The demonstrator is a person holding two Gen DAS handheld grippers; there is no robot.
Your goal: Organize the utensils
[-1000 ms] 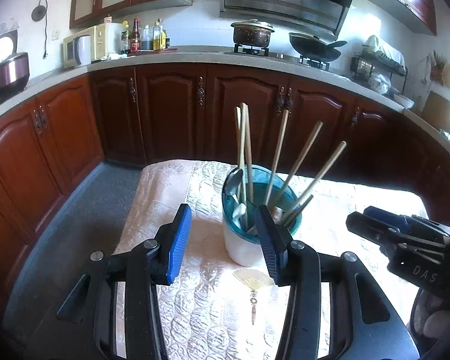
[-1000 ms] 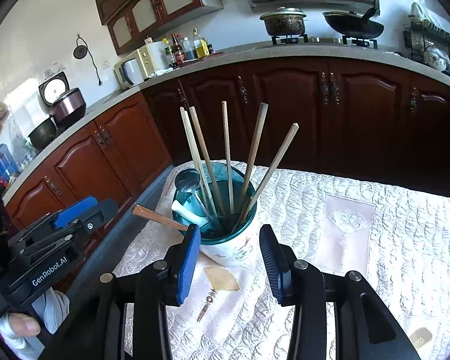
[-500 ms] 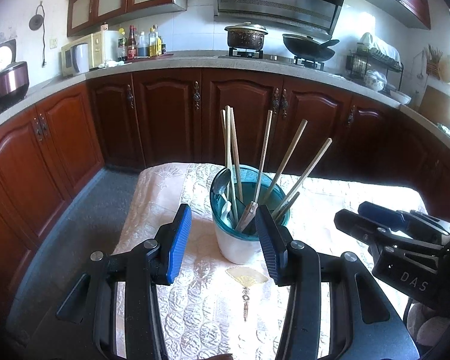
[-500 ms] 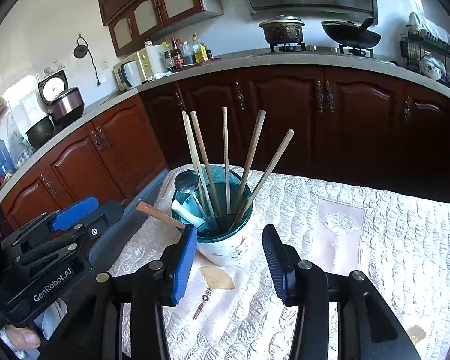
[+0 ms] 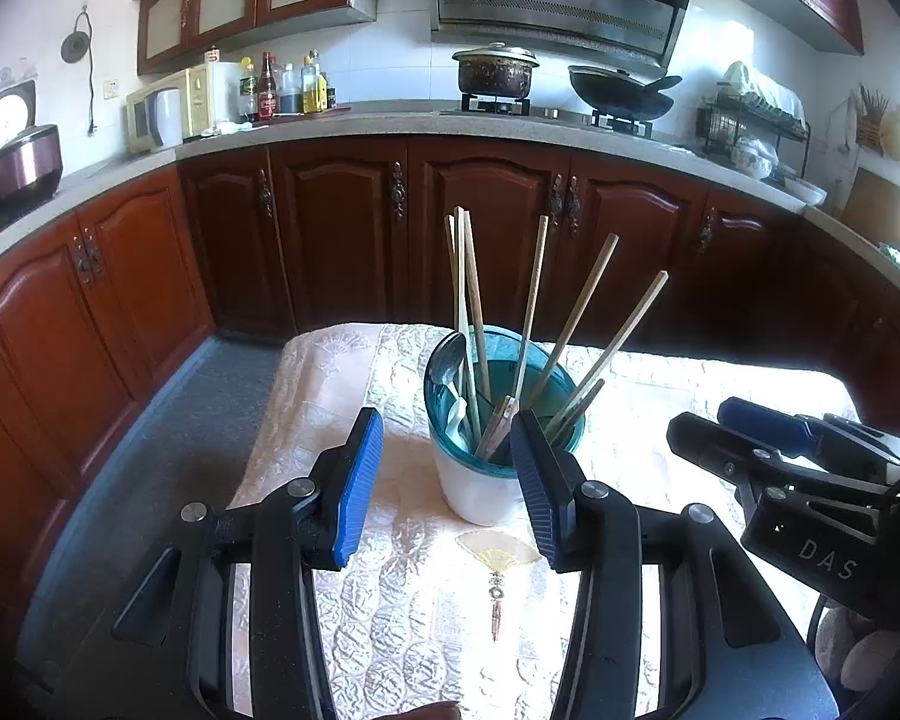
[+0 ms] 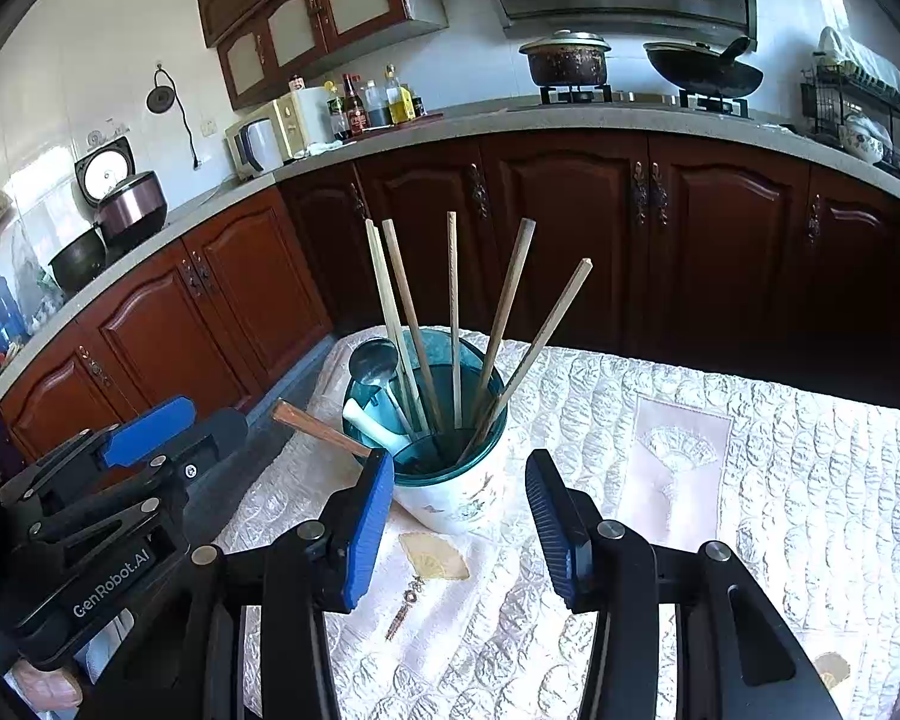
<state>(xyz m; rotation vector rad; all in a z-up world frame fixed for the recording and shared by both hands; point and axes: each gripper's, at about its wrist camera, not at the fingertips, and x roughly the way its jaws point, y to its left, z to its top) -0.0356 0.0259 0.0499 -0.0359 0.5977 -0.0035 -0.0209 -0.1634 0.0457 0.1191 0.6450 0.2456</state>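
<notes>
Hovering at the left, the left gripper (image 5: 447, 483) has its blue-padded fingers (image 5: 360, 480) spread wide with nothing between them, aimed over the near edge of the quilted cream tablecloth (image 5: 330, 372). Just ahead of it, and centre stage, stands the round white ceramic utensil holder with a teal rim (image 5: 486, 480), upright on the cloth. Inside it lean the long pale wooden chopsticks (image 5: 531, 312), fanned outward, with a grey metal spoon (image 5: 450, 360) tucked at the holder's left side. From the right wrist view a brown wooden handle (image 6: 318, 429) pokes out low over the rim toward the left, and a white ceramic spoon (image 6: 372, 426) lies inside beside it. Over on the right, the right gripper (image 6: 456, 507) hangs just short of the holder, its dark and blue fingers (image 6: 549, 510) also parted wide and holding nothing, the holder's near wall showing between them. A small embroidered fan motif (image 6: 435, 558) sits on the cloth directly below.
</notes>
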